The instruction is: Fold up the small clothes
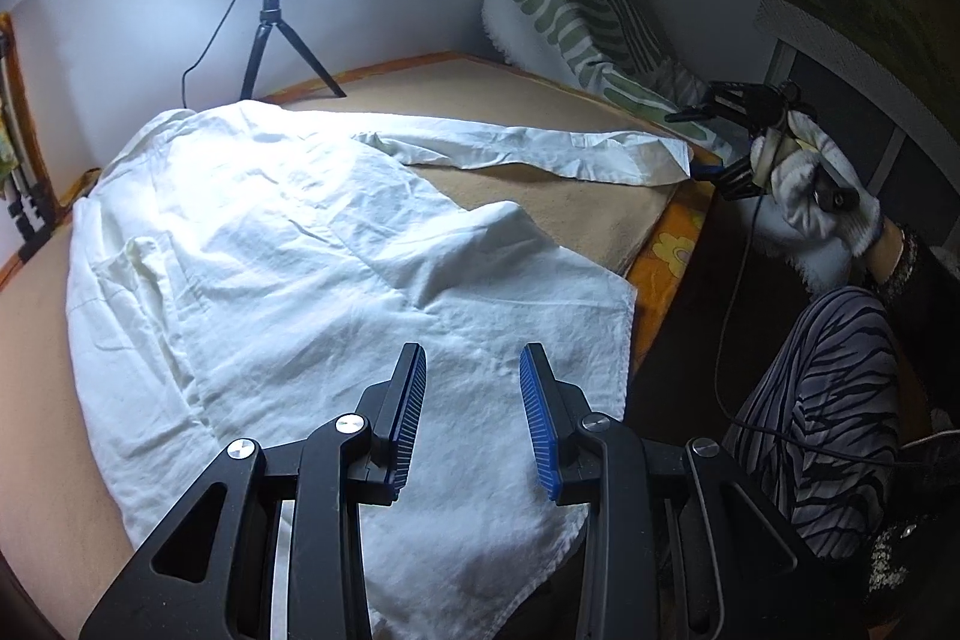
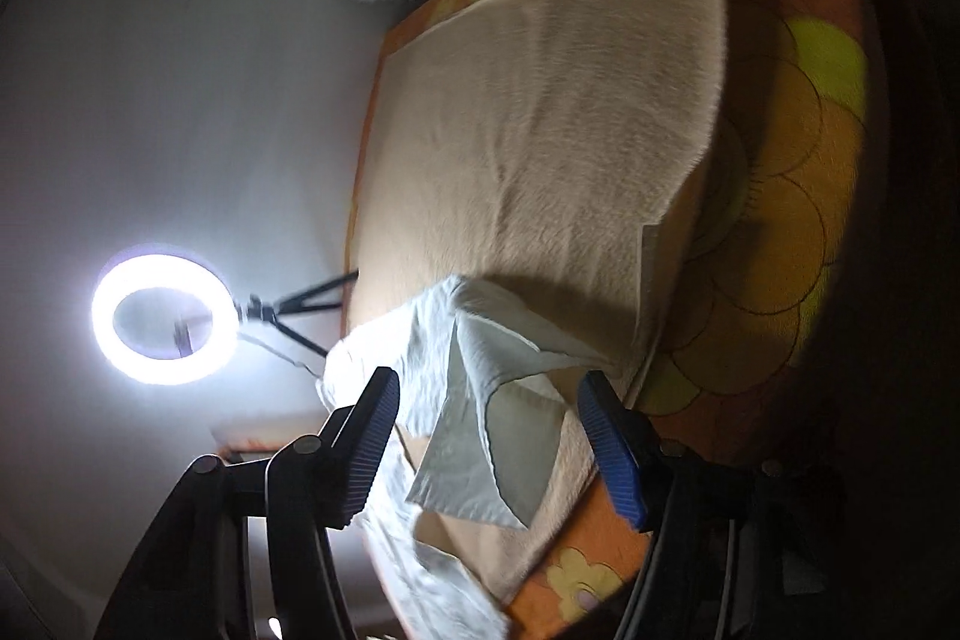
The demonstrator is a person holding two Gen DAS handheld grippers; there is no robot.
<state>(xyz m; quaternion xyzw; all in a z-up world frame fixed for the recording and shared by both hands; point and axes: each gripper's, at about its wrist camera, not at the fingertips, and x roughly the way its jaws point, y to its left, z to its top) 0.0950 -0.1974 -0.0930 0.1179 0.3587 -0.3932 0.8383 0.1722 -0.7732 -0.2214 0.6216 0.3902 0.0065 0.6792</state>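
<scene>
White shirt (image 1: pixel 288 244) under open left gripper (image 1: pixel 473 418); right gripper (image 2: pixel 486 436) open, empty.

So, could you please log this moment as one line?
shirt spread on bed | left gripper open above hem | right gripper open at sleeve cuff

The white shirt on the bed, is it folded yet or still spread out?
Mostly spread out. The white shirt lies open and wrinkled across the tan blanket, one sleeve stretched toward the bed's edge.
</scene>
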